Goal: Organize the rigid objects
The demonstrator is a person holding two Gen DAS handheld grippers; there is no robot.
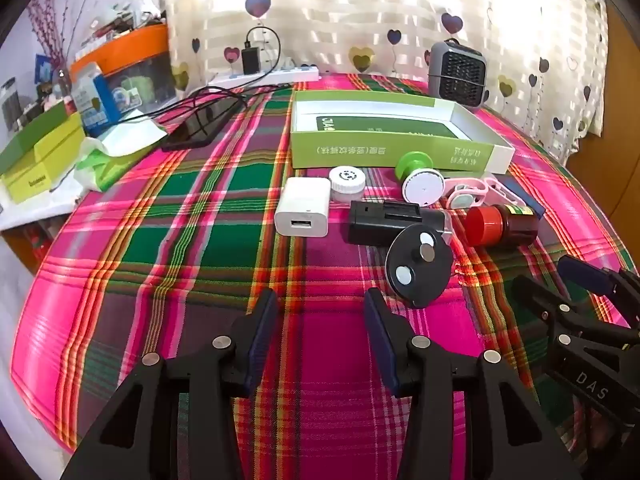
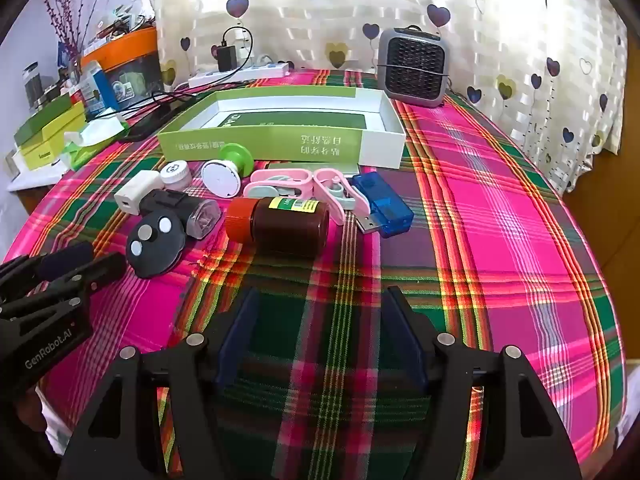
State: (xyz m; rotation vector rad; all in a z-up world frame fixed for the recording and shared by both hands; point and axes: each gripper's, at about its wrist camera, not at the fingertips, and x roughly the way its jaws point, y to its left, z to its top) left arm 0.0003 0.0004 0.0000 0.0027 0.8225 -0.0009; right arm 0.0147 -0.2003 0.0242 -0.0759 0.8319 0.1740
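Observation:
An open green-and-white box [image 1: 400,148] [image 2: 280,142] lies on the plaid cloth. In front of it lie a white USB charger [image 1: 302,208] [image 2: 134,194], a small white jar [image 1: 347,183] [image 2: 174,175], a green-and-white knob [image 1: 420,180] [image 2: 228,170], a black device [image 1: 384,220] [image 2: 180,210], a black disc with buttons [image 1: 420,268] [image 2: 154,246], a brown red-capped bottle [image 1: 502,224] [image 2: 280,222], pink clips [image 1: 472,192] [image 2: 304,190] and a blue USB reader [image 2: 384,206]. My left gripper [image 1: 320,312] is open and empty, short of the charger. My right gripper [image 2: 320,312] is open and empty, short of the bottle.
A grey fan heater [image 1: 456,74] [image 2: 414,66] stands behind the box. A power strip with a plugged adapter [image 1: 256,68] [image 2: 240,66], cables and a dark phone [image 1: 200,128] lie at the back left. Boxes and clutter [image 1: 40,152] crowd a left shelf. A heart-print curtain hangs behind.

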